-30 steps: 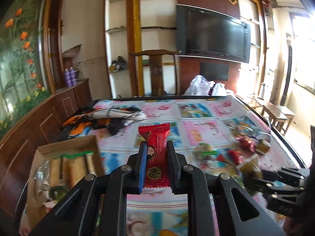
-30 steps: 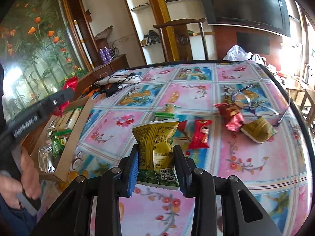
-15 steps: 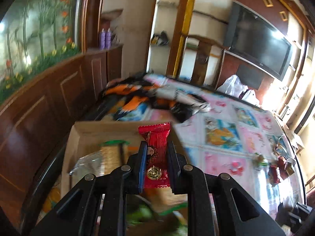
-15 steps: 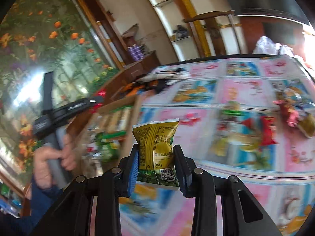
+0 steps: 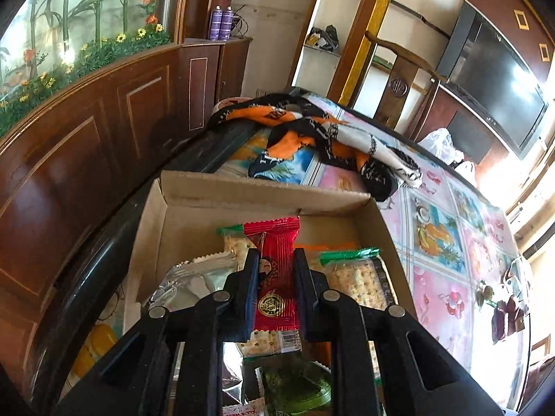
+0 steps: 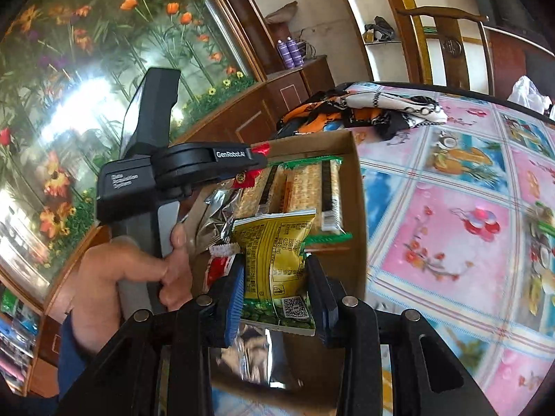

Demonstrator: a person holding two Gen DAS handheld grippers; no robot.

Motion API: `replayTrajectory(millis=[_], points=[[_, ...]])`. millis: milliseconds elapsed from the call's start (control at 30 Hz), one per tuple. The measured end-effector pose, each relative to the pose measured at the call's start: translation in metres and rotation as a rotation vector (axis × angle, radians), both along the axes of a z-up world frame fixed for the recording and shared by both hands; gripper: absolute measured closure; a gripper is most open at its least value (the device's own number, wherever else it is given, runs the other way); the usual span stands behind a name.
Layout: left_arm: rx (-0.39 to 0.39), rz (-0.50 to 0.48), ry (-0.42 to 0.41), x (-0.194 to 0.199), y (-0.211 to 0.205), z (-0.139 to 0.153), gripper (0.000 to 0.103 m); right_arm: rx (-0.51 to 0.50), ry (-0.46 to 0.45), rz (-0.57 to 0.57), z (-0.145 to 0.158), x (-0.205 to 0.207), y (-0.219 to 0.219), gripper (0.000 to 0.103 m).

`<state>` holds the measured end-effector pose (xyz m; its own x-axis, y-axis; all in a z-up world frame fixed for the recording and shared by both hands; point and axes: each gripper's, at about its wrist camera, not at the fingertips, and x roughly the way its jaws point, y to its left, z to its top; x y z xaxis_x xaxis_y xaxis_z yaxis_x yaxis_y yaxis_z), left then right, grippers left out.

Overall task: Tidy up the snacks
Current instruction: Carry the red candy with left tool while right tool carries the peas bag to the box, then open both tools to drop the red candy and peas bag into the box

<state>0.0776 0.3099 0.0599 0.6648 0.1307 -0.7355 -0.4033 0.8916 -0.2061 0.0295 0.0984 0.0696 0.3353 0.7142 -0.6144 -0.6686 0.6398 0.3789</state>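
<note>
My left gripper (image 5: 275, 260) is shut on a red snack packet (image 5: 275, 277) and hangs over the open cardboard box (image 5: 263, 190), which holds cracker packs (image 5: 353, 277), a silver pouch (image 5: 194, 277) and green packets. My right gripper (image 6: 274, 270) is shut on a yellow snack bag (image 6: 274, 246) above the same cardboard box (image 6: 357, 187). In the right wrist view a hand (image 6: 138, 270) holds the left gripper's body (image 6: 173, 170) over the box's left side, the red packet (image 6: 248, 176) peeking out between its jaws.
An orange, black and white cloth (image 5: 312, 131) lies beyond the box on the patterned tablecloth (image 6: 451, 222). More loose snacks (image 5: 506, 312) sit far right on the table. A wooden cabinet (image 5: 86, 131) runs along the left; a chair (image 6: 447, 34) stands behind the table.
Both grippers swung left from the table's middle to over the cardboard box, each still holding its packet. The left gripper also rolled and dipped toward the box's contents.
</note>
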Motion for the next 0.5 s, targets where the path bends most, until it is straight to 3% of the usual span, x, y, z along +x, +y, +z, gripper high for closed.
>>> replayTrajectory(millis=[500], points=[[0.02, -0.012, 0.018, 0.002, -0.008, -0.003, 0.085, -0.046, -0.017, -0.022, -0.013, 0.004, 0.001, 0.064]])
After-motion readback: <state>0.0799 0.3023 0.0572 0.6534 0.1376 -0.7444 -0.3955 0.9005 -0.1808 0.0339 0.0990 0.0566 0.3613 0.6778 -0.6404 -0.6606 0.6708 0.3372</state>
